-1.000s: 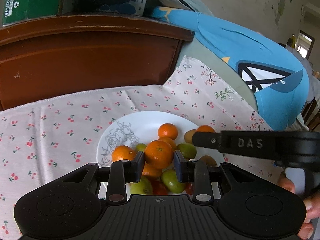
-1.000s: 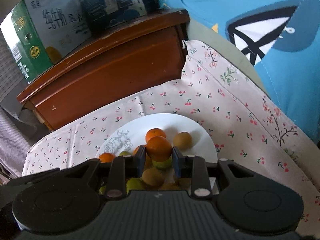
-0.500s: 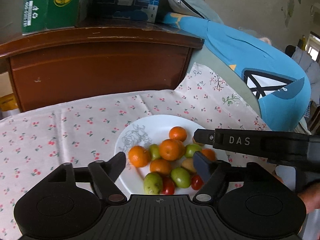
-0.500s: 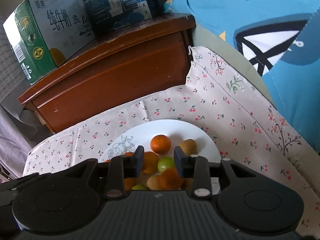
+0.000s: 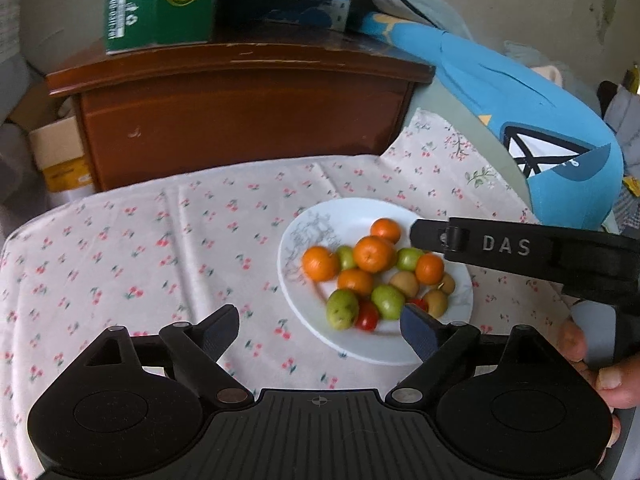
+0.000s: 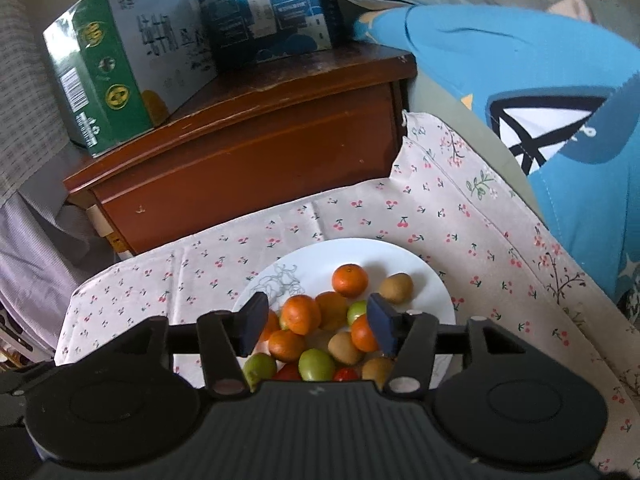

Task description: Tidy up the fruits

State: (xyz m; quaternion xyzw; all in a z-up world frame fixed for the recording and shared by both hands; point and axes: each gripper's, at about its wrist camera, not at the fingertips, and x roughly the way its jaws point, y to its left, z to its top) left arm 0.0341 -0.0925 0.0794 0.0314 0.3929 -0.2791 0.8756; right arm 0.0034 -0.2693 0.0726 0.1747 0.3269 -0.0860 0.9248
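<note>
A white plate (image 5: pixel 460 308) (image 6: pixel 424 268) on the cherry-print cloth (image 5: pixel 140 248) holds a heap of tangerines (image 5: pixel 372 254) (image 6: pixel 350 280), green fruits (image 5: pixel 386 300) (image 6: pixel 316 364), brown kiwis (image 5: pixel 404 283) (image 6: pixel 396 287) and small red tomatoes (image 5: pixel 367 319). My left gripper (image 5: pixel 320 326) hangs above the plate's near left rim, jaws opening wide, nothing between them. My right gripper (image 6: pixel 316 320) hovers over the fruit heap, jaws opening, no pad pressing on any fruit. The right gripper's black body (image 5: pixel 520 252), marked DAS, reaches over the plate's right side in the left wrist view.
A brown wooden cabinet (image 5: pixel 248 112) (image 6: pixel 256 144) stands behind the cloth with a green carton (image 5: pixel 160 4) (image 6: pixel 108 64) and a blue carton (image 6: pixel 264 8) on top. A blue garment (image 5: pixel 520 128) (image 6: pixel 540 92) lies to the right. A hand (image 5: pixel 608 372) grips the right tool.
Both grippers were shut on tangerines a second ago; both let go, opened and rose back from the heap. The tangerines now lie on the plate.
</note>
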